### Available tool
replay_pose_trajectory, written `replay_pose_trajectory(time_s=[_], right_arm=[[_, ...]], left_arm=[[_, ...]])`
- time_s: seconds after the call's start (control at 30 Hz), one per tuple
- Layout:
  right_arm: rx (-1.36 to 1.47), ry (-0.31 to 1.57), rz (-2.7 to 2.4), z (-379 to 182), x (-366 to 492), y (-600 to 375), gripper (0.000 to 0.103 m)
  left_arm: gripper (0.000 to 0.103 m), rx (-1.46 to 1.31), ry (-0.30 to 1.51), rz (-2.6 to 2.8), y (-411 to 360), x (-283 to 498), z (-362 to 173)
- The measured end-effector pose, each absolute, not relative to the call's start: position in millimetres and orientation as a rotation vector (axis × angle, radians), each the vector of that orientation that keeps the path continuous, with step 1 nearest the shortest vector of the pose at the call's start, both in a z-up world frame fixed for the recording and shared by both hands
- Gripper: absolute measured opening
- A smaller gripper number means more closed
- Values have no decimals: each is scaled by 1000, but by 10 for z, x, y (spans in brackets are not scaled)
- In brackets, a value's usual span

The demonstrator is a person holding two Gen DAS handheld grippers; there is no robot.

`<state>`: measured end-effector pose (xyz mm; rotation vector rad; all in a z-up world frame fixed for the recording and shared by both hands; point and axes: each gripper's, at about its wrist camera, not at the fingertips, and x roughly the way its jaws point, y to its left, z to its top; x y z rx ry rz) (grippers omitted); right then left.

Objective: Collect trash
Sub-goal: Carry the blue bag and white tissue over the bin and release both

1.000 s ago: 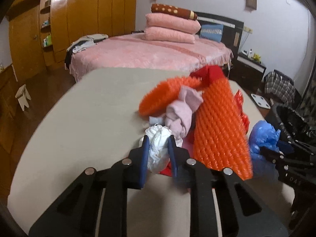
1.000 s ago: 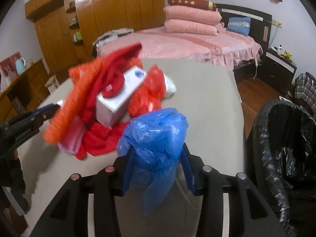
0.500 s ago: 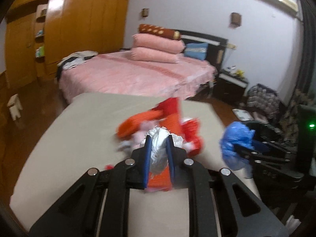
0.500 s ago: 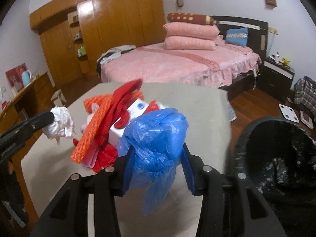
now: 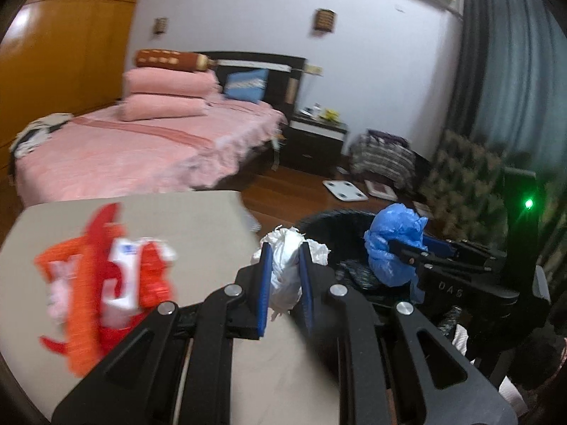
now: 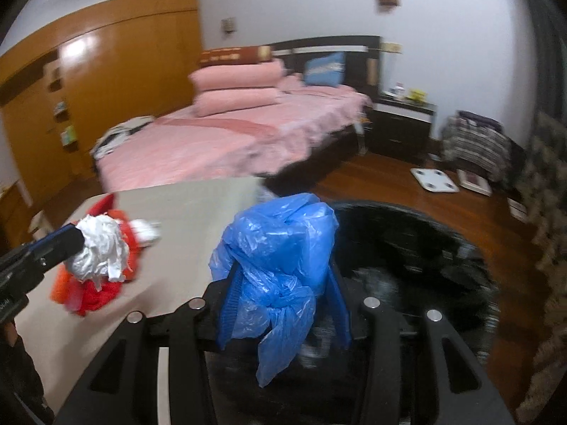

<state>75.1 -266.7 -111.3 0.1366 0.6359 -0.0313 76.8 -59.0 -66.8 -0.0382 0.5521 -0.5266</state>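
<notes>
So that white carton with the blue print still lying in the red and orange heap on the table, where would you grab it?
Probably by the upper end of the white carton with blue print, coming from above. It leans tilted in the red and orange heap of netting and bags, so only that end sticks out free; its lower part is buried. The picture is blurred, so this is a guess.
</notes>
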Motion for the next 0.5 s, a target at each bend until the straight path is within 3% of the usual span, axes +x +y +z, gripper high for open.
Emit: replay_pose_trajectory(time_s=[0.17,0.27,0.3,0.37,0.5], right_arm=[[159,640,-131,-1191,697,-3109,46],[156,644,-179,-1249,696,-3278,55],[150,653,-194,-1277,698,-3320,62],[164,655,-216,-1306,685,-3382,73],[165,632,-214,-1269,708,-3329,97]], left_arm=[[15,-37,597,-619,-1128,955,-818],[23,-25,622,-666,-1390,1027,-931],[38,-20,637,-667,-1459,1048,-984],[57,-24,652,-656,-1420,1081,-1038],[71,-2,639,-567,-1097,1002,-1065]])
